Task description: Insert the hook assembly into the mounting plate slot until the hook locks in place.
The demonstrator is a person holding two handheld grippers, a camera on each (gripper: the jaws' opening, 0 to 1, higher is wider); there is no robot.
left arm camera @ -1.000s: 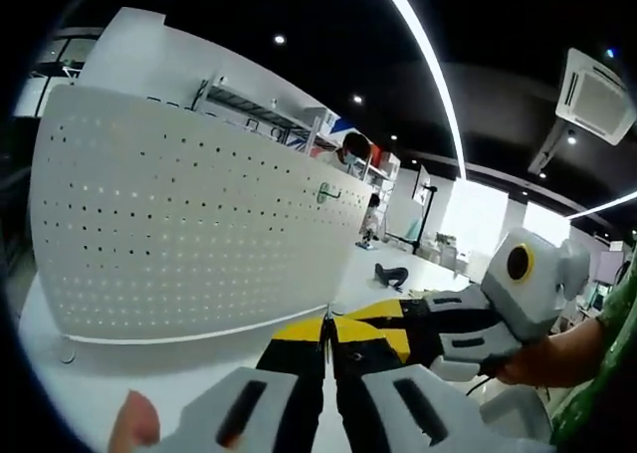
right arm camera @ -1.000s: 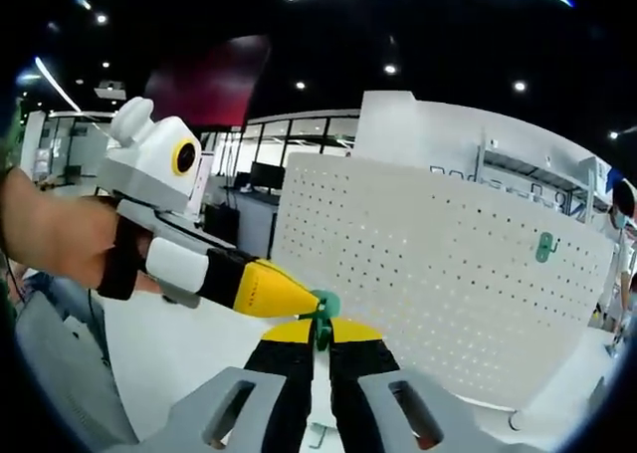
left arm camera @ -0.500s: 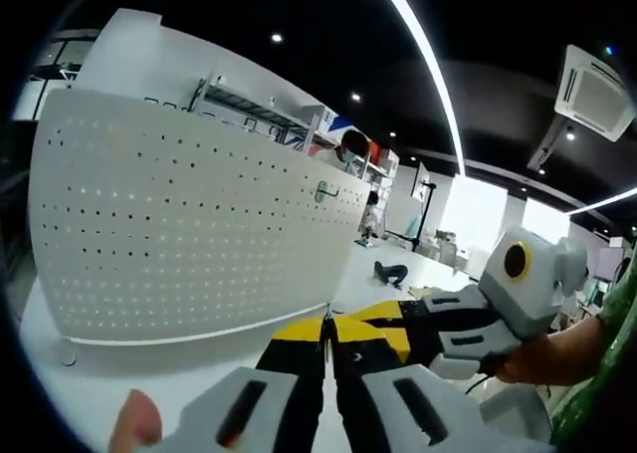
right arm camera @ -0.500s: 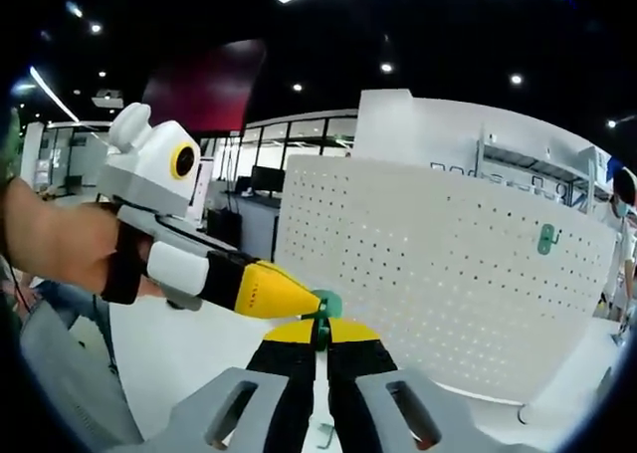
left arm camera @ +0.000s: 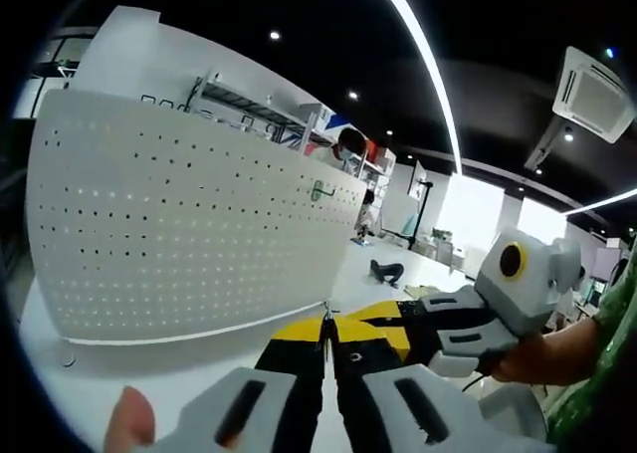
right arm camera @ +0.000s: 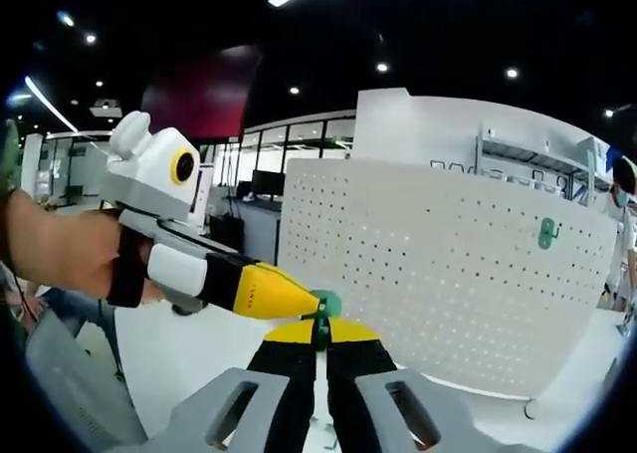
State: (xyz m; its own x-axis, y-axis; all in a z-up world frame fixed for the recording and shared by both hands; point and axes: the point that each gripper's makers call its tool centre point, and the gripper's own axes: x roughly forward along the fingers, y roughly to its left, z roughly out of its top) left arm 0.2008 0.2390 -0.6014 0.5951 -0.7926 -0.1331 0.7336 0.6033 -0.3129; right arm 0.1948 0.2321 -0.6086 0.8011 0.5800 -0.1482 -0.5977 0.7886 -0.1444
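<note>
A green hook is seen in the right gripper view, pinched at the closed tips of the right gripper; the yellow tips of the left gripper are set against the same piece. In the left gripper view the left gripper is shown with its jaws pressed together, and what they clamp cannot be made out. The white pegboard is stood upright on the white tabletop, apart from both grippers. A second green hook is hung near the board's upper right.
</note>
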